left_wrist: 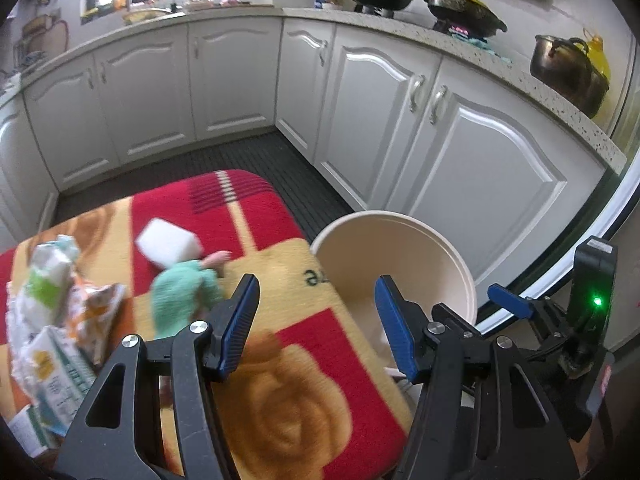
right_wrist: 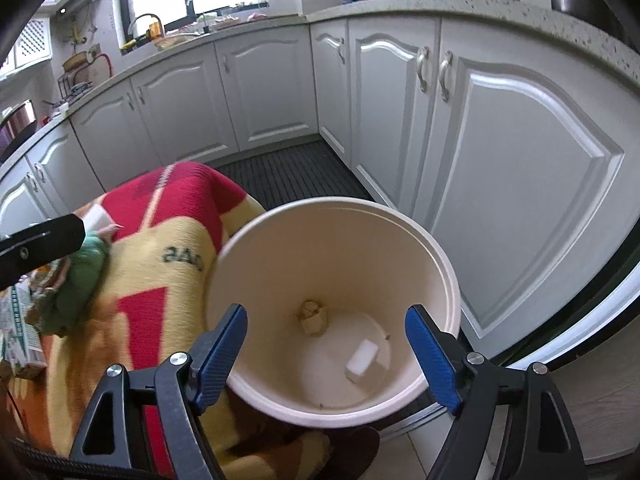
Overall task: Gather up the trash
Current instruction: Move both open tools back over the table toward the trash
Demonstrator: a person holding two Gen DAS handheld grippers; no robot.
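A cream waste bin point(right_wrist: 436, 256) stands beside a table covered by a red and yellow rose-patterned cloth point(left_wrist: 280, 412). In the bin lie a white block point(right_wrist: 362, 360) and a crumpled brown scrap point(right_wrist: 314, 314). My right gripper point(right_wrist: 326, 356) is open and empty above the bin's mouth. My left gripper point(left_wrist: 316, 328) is open and empty above the cloth's right edge, by the bin point(left_wrist: 400, 248). On the cloth lie a white sponge block point(left_wrist: 168, 242), a green knitted doll point(left_wrist: 186, 292), and crumpled wrappers and packets point(left_wrist: 52, 312) at the left.
White kitchen cabinets point(left_wrist: 380, 120) run round behind, with pans point(left_wrist: 464, 10) on the counter. A dark slatted floor mat point(left_wrist: 256, 156) lies in front of them. The right gripper shows in the left wrist view point(left_wrist: 552, 316), and the left gripper's finger point(right_wrist: 40, 246) in the right wrist view.
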